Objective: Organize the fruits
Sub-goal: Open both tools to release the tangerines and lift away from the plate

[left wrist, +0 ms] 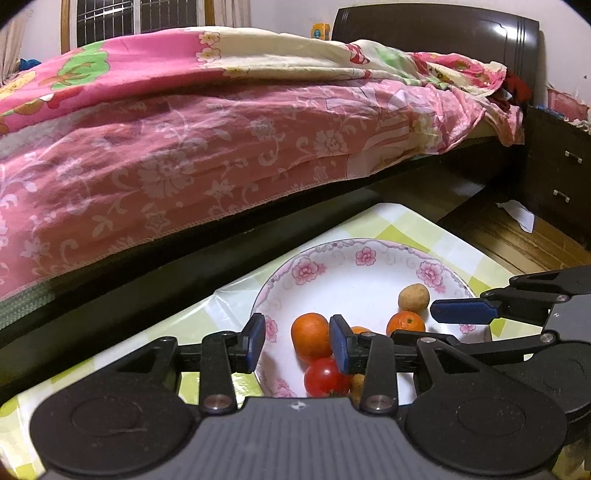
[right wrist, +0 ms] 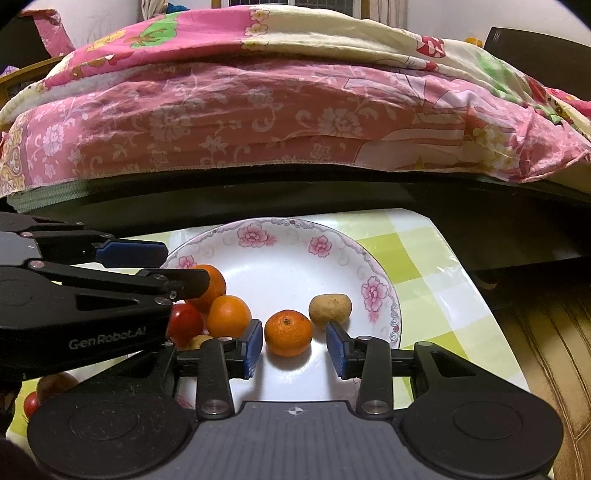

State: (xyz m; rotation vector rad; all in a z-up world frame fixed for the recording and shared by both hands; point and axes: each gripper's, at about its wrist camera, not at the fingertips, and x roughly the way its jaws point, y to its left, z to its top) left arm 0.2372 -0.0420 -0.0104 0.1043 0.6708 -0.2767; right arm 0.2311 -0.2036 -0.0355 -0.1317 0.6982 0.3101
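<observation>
Fruits sit on a white flowered plate on a table w/ green-check cloth, next to a bed.

Left wrist view: left gripper hangs over the plate's near-left part, jaws apart, pads not pressing anything. An orange lies in the gap btwn them, closer to the right pad; whether it touches that pad I can't tell. A red tomato lies just below it. Further right on the plate: a second orange and a brown kiwi-like fruit close behind it. Right gripper's blue pad comes in from the right edge, over the plate rim. Only this view shows the dark headboard, a nightstand w/ drawers, wood floor and a barred window.

Right wrist view: right gripper has jaws apart; the second orange sits btwn the pads, a clear gap each side, not gripped. Kiwi-like fruit is just behind the right pad. Left gripper crosses in from the left above two oranges and the tomato. Only here: another red fruit off the plate at the cloth's near-left corner.

Pink floral bedspread fills the background in both.
</observation>
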